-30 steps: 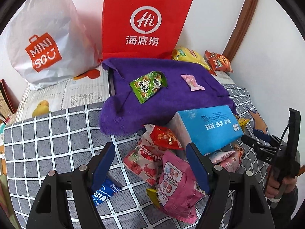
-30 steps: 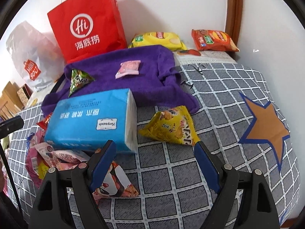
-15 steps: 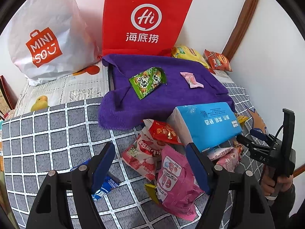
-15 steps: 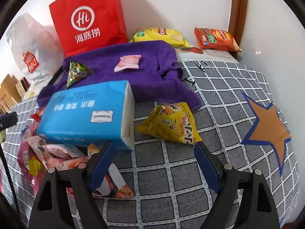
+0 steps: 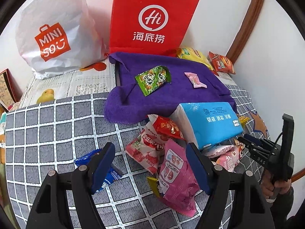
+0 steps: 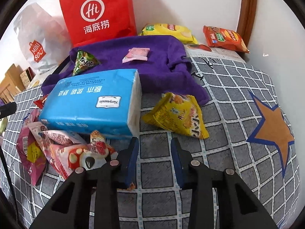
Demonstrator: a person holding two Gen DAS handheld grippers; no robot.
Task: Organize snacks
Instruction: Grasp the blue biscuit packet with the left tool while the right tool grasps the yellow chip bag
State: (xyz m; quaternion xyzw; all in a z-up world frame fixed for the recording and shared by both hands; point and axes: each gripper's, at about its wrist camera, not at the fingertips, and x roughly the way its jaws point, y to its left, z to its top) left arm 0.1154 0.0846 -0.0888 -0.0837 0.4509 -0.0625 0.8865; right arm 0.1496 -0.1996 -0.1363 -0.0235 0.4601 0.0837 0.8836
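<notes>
A heap of snack packets lies on the grey checked cover (image 5: pixel 47 126). My left gripper (image 5: pixel 150 148) hangs open over it, above a pink packet (image 5: pixel 175 173) and a strawberry packet (image 5: pixel 146 147); a small blue wrapper (image 5: pixel 114 175) lies under its left finger. A blue tissue pack (image 6: pixel 91 103) rests on the heap. My right gripper (image 6: pixel 154 141) is closing with nothing between its fingers, just short of the tissue pack and a yellow snack bag (image 6: pixel 179 114). A green packet (image 5: pixel 152 79) and a pink candy (image 5: pixel 195 79) lie on the purple towel (image 5: pixel 171 95).
A red paper bag (image 5: pixel 150 21) and a white shopping bag (image 5: pixel 51 32) stand against the back wall. A yellow chips bag (image 6: pixel 167 31) and an orange one (image 6: pixel 225 38) lie in the far corner. A star patch (image 6: pixel 272 129) marks the cover's right side.
The right gripper's fingers have drawn in from wide apart to a narrow gap, with nothing caught between them. The left gripper keeps its width and place.
</notes>
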